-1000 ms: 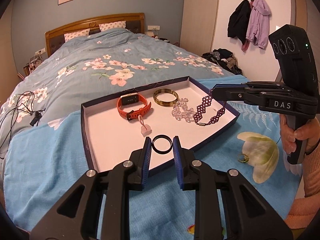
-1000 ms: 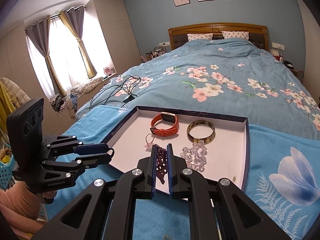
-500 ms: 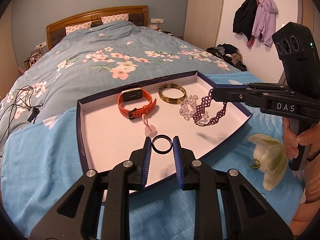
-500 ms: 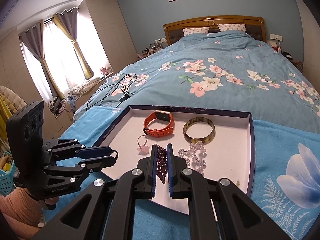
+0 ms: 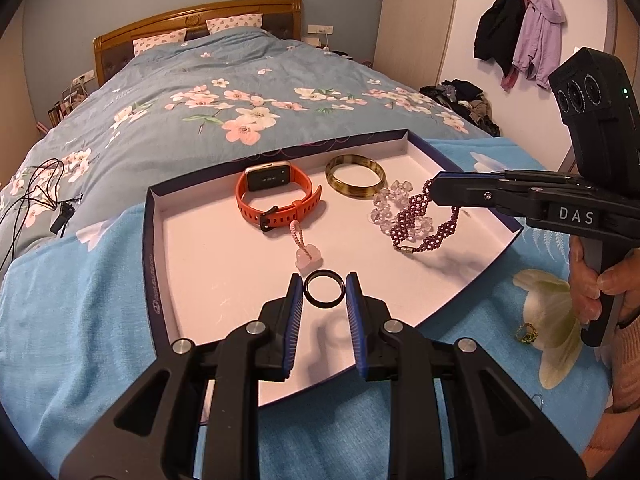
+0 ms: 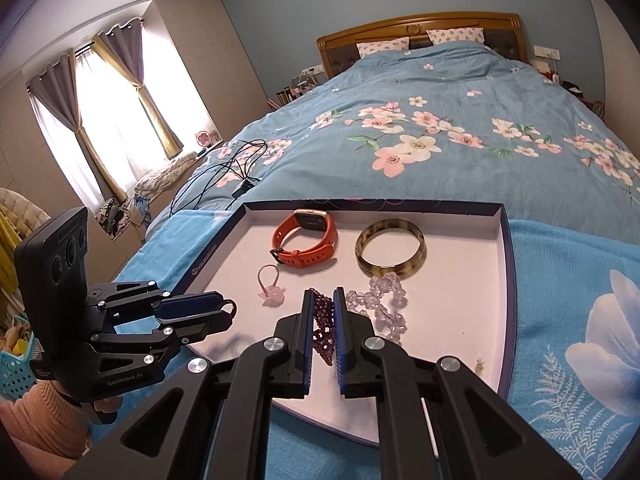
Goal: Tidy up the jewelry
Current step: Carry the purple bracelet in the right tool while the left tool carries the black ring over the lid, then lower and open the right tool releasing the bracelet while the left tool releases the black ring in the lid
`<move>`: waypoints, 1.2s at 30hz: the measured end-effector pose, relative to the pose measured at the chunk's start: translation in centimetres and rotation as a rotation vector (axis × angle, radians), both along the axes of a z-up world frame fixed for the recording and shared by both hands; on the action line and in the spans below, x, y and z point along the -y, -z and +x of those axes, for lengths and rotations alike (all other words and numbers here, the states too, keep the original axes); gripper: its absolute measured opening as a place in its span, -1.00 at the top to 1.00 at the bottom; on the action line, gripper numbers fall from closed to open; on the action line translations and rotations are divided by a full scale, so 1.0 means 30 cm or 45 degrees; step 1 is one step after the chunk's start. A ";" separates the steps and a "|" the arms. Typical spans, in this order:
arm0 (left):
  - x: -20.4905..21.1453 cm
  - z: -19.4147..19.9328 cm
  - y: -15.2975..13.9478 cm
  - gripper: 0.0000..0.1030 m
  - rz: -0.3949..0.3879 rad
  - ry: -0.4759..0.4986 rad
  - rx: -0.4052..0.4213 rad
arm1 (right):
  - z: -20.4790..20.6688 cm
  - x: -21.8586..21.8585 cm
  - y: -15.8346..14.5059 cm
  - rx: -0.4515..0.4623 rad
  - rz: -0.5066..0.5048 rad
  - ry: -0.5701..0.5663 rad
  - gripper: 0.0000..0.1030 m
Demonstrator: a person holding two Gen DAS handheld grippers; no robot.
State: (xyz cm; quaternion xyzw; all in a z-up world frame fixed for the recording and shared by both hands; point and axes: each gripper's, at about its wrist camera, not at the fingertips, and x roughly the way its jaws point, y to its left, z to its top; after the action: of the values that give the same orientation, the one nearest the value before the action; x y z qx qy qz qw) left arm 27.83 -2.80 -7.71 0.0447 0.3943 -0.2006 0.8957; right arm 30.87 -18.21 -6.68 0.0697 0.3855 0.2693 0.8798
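Between the left gripper's [image 5: 324, 296] jaws a black ring [image 5: 324, 289] is pinched by its edges, held flat just above the tray's [image 5: 154, 248] near floor, its shadow directly below. Off to its right, the right gripper [image 6: 323, 320] has its jaws nearly closed on a purple bracelet [image 5: 416, 220], whose free end trails toward the tray floor across clear beads [image 6: 380, 300]. Watch [image 5: 276, 196], bangle [image 5: 355, 176] and pink charm [image 5: 306, 258] lie farther in. Setting down likely means lowering straight. Whether the bracelet's low end touches the tray is unclear. A small gold piece [image 5: 526, 333] lies outside on the bed, nearer the right hand [image 5: 600, 284].
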 end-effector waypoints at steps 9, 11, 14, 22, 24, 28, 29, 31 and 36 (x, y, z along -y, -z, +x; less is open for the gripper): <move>0.017 0.032 0.033 0.57 0.025 0.000 -0.035 | 0.029 0.022 0.037 -0.038 -0.029 0.039 0.85; 0.019 0.045 0.043 0.57 0.030 -0.009 -0.047 | 0.034 0.027 0.047 -0.047 -0.039 0.045 0.85; 0.022 0.058 0.054 0.57 0.033 -0.015 -0.060 | 0.043 0.033 0.063 -0.065 -0.055 0.053 0.85; 0.026 0.084 0.072 0.57 0.034 -0.030 -0.084 | 0.071 0.047 0.109 -0.110 -0.088 0.087 0.84; 0.025 0.092 0.076 0.57 0.031 -0.034 -0.089 | 0.078 0.046 0.115 -0.111 -0.090 0.089 0.84; 0.024 0.098 0.078 0.57 0.027 -0.042 -0.088 | 0.084 0.039 0.113 -0.107 -0.101 0.093 0.84; 0.022 0.098 0.078 0.57 0.026 -0.044 -0.087 | 0.083 0.040 0.113 -0.105 -0.104 0.094 0.84; 0.022 0.099 0.079 0.56 0.027 -0.046 -0.085 | 0.082 0.038 0.112 -0.101 -0.114 0.096 0.80; 0.018 0.095 0.073 0.41 0.018 -0.062 -0.082 | 0.081 0.045 0.115 -0.114 -0.121 0.115 0.77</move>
State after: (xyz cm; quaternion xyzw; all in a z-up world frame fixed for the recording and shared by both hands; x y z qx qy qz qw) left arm 30.67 -3.33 -9.91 0.0349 0.4252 -0.1772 0.8869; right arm 33.30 -19.57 -10.13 0.0572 0.4335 0.2071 0.8752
